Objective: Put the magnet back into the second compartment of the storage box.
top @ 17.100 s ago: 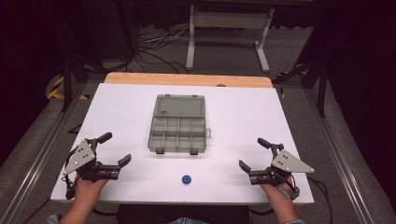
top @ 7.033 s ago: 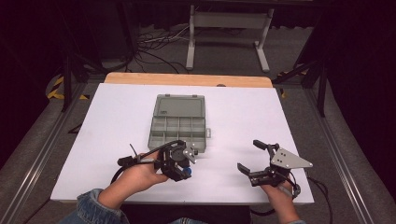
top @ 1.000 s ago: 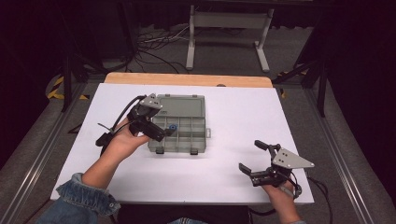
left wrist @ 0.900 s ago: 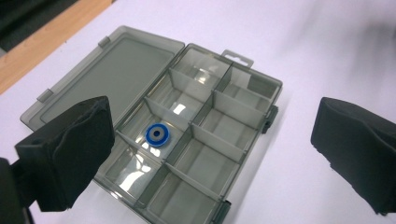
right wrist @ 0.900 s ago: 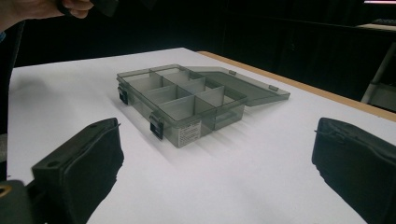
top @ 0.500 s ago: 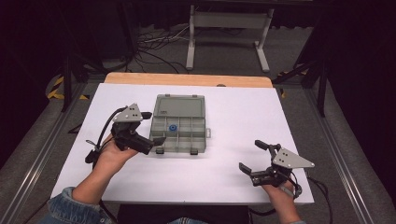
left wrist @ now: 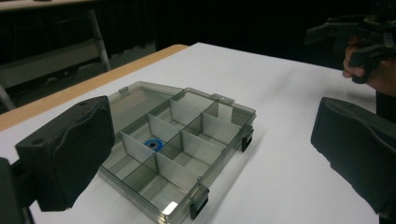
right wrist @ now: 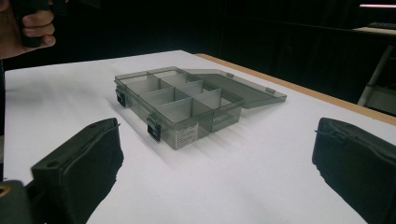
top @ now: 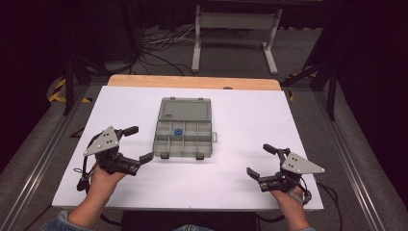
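A grey see-through compartment box (top: 183, 155) lies open at the middle of the white table, its lid (top: 185, 109) flat behind it. A small blue ring (top: 178, 131) rests in a middle compartment of the back row, and the left gripper view shows the blue ring (left wrist: 153, 144) in the box (left wrist: 219, 163). My left gripper (top: 139, 143) stands open just left of the box, holding nothing. My right gripper (top: 259, 160) is open near the front right, well apart from the box (right wrist: 187, 133). Nothing sits between the jaws of either gripper (left wrist: 210, 140) (right wrist: 217, 158).
The white table surface (top: 269, 115) ends in a wooden strip (top: 192, 82) at the back. Beyond it stand a metal frame (top: 235, 29) and floor cables (top: 159, 41). Dark rails run along both table sides.
My left gripper drew back from over the box to the table's left front and opened. The blue ring it carried now lies in the box. The right gripper stayed put.
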`<action>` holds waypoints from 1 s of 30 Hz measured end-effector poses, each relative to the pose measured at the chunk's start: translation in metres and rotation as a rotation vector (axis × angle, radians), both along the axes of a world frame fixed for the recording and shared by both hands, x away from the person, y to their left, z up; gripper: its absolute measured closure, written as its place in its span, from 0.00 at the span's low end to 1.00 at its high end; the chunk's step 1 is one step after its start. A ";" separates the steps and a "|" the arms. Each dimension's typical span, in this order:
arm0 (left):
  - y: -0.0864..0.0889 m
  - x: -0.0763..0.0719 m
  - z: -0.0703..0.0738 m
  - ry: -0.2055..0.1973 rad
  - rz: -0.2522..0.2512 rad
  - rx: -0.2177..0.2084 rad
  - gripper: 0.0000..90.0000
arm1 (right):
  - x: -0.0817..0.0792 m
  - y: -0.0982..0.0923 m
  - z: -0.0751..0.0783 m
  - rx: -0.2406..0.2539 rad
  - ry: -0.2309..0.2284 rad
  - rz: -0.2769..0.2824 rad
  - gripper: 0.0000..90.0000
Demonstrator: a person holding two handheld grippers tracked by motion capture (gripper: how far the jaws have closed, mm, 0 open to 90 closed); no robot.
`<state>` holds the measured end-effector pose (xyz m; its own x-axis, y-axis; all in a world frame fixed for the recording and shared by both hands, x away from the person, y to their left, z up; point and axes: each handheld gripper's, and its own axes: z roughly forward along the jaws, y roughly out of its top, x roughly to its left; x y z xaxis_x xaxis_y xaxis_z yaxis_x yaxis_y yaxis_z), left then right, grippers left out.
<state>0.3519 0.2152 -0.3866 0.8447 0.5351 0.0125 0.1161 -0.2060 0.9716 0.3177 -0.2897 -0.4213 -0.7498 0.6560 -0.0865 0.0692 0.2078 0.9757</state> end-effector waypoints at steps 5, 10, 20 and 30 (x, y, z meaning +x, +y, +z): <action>0.010 -0.009 -0.015 -0.038 0.010 -0.063 0.01 | 0.000 0.000 0.000 -0.003 -0.002 0.003 0.02; 0.017 -0.011 -0.031 -0.036 0.017 -0.089 0.01 | 0.000 -0.001 0.000 -0.001 -0.004 0.002 0.02; 0.030 -0.022 -0.046 -0.093 0.035 -0.118 0.01 | -0.001 -0.002 -0.001 0.012 -0.015 0.003 0.01; 0.031 -0.019 -0.047 -0.059 0.025 -0.143 0.00 | 0.000 -0.002 -0.002 0.014 -0.012 0.001 0.01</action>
